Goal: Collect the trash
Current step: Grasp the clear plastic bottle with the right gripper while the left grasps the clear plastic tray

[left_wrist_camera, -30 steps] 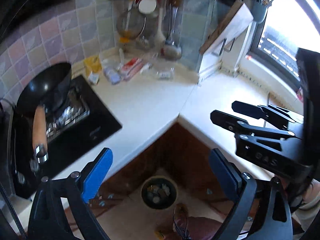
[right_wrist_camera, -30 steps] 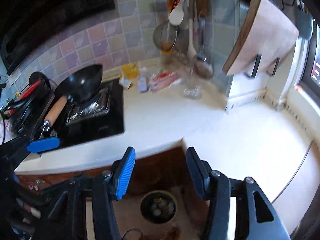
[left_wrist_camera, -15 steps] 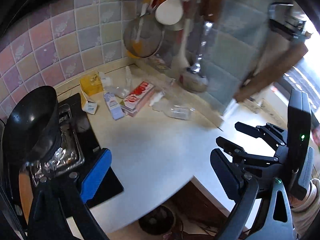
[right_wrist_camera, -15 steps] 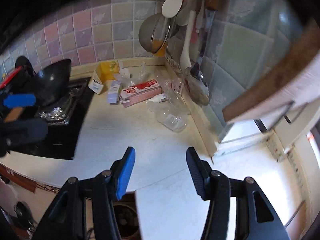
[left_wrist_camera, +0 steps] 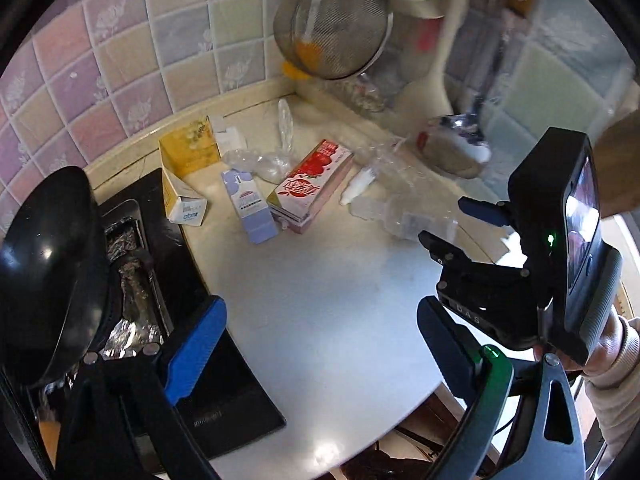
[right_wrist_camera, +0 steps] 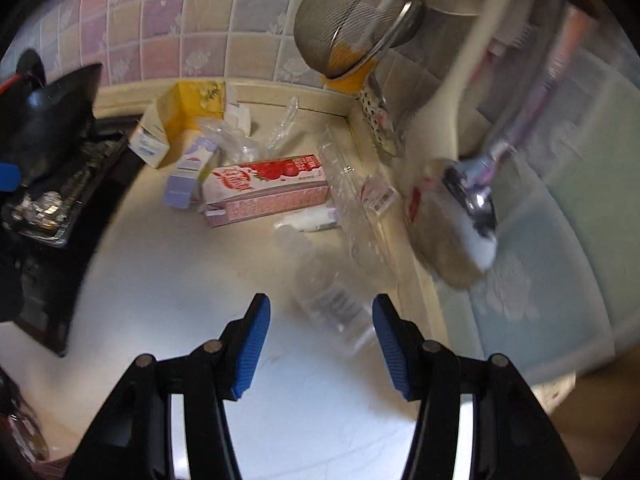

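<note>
pink strawberry-printed carton (left_wrist_camera: 310,186); yellow box (left_wrist_camera: 188,152); lilac carton (left_wrist_camera: 249,206)

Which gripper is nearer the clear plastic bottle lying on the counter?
Right. The right gripper is open, just short of the clear plastic bottle, bottle ahead between its fingers. The left gripper is open farther back over bare counter.

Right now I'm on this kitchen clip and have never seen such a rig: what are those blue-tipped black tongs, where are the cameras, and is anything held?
They are two hand-held grippers, each with a fisheye camera looking along its fingers. The left gripper sees the right gripper beside it; the right gripper's own view shows its blue pads open, holding nothing. On the counter lie trash: a strawberry carton, a purple carton, a yellow box and a clear plastic bottle. A wok sits on the stove.
</note>
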Demonstrator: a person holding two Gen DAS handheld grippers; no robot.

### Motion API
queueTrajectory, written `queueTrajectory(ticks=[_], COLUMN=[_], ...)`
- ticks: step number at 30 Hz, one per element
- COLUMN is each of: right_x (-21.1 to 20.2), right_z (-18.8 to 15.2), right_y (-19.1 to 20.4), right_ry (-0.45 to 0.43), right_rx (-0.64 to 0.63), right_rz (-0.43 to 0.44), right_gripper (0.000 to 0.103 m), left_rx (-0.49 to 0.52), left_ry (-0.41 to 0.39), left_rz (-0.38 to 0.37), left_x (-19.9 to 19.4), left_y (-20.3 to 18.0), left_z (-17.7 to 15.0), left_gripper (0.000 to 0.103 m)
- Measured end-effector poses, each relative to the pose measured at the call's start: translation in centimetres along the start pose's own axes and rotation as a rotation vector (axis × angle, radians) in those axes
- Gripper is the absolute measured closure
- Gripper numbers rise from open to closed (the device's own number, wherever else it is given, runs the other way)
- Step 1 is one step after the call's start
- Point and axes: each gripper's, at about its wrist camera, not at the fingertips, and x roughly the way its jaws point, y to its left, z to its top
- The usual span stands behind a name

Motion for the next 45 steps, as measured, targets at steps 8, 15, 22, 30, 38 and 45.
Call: queueTrajectory(ticks=[8, 15, 22, 30, 38, 45], right_x=[4.8, 6.8, 8.0, 6.2, 1.5, -1.4], right_z=[1.4, 1.2, 0.4, -1.8, -4.9, -7.4], right_y=[0.2, 0.8, 1.7, 1.1, 0.8, -1.4], right_ry=[0.111, 0.151, 0.142, 0.102, 0.052, 0.038], right_rx=[-0.077, -0.145, -0.25, -0.238, -0.172, -0.004], right_rz=[-0.086, -0.095, -0.133, -0.089, -0.058, -0.062], right_gripper=[0.049, 0.044, 0.044, 0.046, 0.047, 0.047], left_rx=[-0.013, -0.046, -0.087, -0.14, -0.14, -0.16], left_ry=[0.021, 0.054, 0.045, 0.027, 0.04, 0.053], left_rz=[0.018, 0.011, -0.057, -0.197, -0.311, -0.382], left_x=[3.8, 6.2, 6.7, 7.5, 9.9, 13.1], left_y=[1.8, 2.7, 3.4, 2.9, -0.1, -3.3], left_z=[3.8, 4.7, 5.8, 8.4, 9.9, 10.1], left_gripper=[0.01, 0.01, 0.01, 0.01, 0.01, 0.011])
